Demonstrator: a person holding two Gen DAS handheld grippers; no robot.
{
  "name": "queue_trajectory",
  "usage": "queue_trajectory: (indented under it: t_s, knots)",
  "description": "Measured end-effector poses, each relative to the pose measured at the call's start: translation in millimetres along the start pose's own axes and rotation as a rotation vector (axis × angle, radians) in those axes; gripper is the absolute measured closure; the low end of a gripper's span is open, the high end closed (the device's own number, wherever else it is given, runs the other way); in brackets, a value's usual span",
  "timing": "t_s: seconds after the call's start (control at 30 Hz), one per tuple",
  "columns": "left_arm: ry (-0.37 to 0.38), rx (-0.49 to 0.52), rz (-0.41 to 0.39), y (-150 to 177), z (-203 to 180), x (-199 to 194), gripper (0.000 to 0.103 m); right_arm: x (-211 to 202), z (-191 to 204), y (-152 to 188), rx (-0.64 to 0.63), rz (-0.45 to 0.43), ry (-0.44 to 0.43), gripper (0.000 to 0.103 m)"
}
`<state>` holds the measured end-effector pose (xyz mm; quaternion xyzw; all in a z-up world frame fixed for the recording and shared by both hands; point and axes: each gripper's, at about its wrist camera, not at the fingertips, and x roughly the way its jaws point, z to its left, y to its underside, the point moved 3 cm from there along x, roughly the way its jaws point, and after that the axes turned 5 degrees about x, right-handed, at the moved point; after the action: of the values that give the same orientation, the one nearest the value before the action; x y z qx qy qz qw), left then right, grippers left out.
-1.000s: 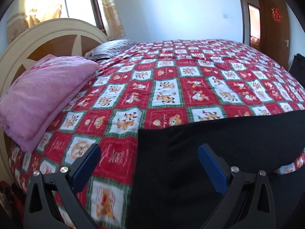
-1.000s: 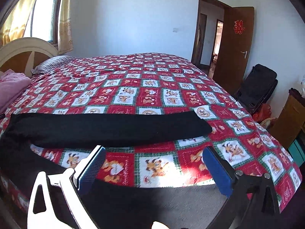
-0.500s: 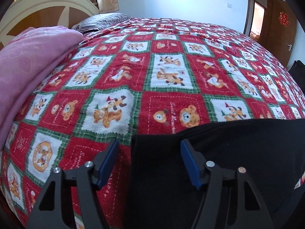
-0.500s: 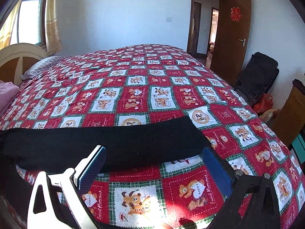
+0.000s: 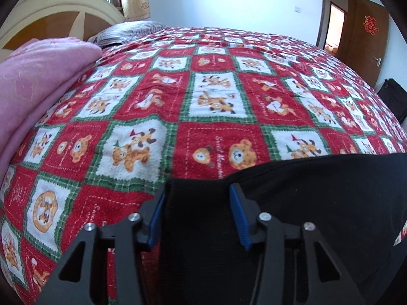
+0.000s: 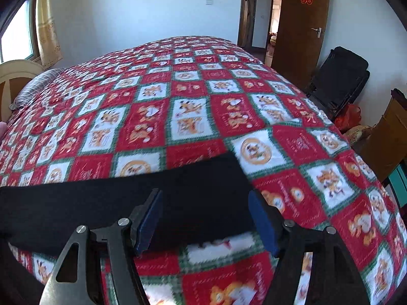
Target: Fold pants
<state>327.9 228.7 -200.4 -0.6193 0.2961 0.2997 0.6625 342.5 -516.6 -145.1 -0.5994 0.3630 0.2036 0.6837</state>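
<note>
Black pants (image 5: pixel 305 203) lie flat along the near edge of the bed, on a red checked cartoon bedspread (image 5: pixel 216 101). My left gripper (image 5: pixel 197 192) points down at their left-hand corner. Its jaws are closing, the cloth lies flat between the blue pads, and the left pad sits at the cloth's edge. In the right wrist view the pants (image 6: pixel 76 203) stretch off to the left. My right gripper (image 6: pixel 204 195) hangs over the end of the leg, its jaws closing with the black cloth between them. Neither gripper has bunched or lifted the cloth.
A folded pink blanket (image 5: pixel 38 89), a striped pillow (image 5: pixel 127 29) and a cream headboard (image 5: pixel 63 7) are at the left end of the bed. Beyond the right end stand a black chair (image 6: pixel 340 81), a wooden cabinet (image 6: pixel 386 139) and an open brown door (image 6: pixel 300 25).
Both grippers came down toward the pants. The left jaws narrowed around the corner of the cloth. The right gripper slid over the leg end and its jaws began to narrow.
</note>
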Motion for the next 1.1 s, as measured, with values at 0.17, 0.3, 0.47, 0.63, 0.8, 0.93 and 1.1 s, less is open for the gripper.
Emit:
queue_trajectory:
  t_s: [0.17, 0.3, 0.47, 0.63, 0.8, 0.93, 1.1]
  knots:
    - [0.034, -0.019, 0.002, -0.7, 2.4, 1.7, 0.061, 29.7, -16.1, -25.6, 0.029, 0.046, -0.053, 0.033]
    - [0.087, -0.070, 0.002, 0.6, 8.9, 3.4, 0.058, 57.1, -25.8, -36.0, 0.064, 0.137, -0.089, 0.033]
    - [0.079, -0.059, 0.005, 0.9, 7.9, 3.3, 0.052, 82.1, -32.2, -32.9, 0.063, 0.207, -0.116, 0.033]
    - [0.017, -0.027, 0.019, -3.3, 6.6, 3.5, 0.032, 104.4, -26.2, -24.4, 0.061, 0.276, -0.188, 0.033]
    - [0.066, -0.027, 0.011, -4.6, 6.8, 4.3, 0.053, 107.9, -17.1, -24.9, 0.002, 0.257, -0.157, 0.037]
    - [0.085, 0.013, -0.004, -4.5, -0.9, 1.4, 0.072, 102.7, -22.4, -24.4, -0.024, 0.244, -0.123, 0.081]
    - [0.133, 0.016, -0.006, -6.4, -0.8, -1.2, 0.086, 90.7, -28.4, -24.1, -0.011, 0.209, -0.136, 0.094]
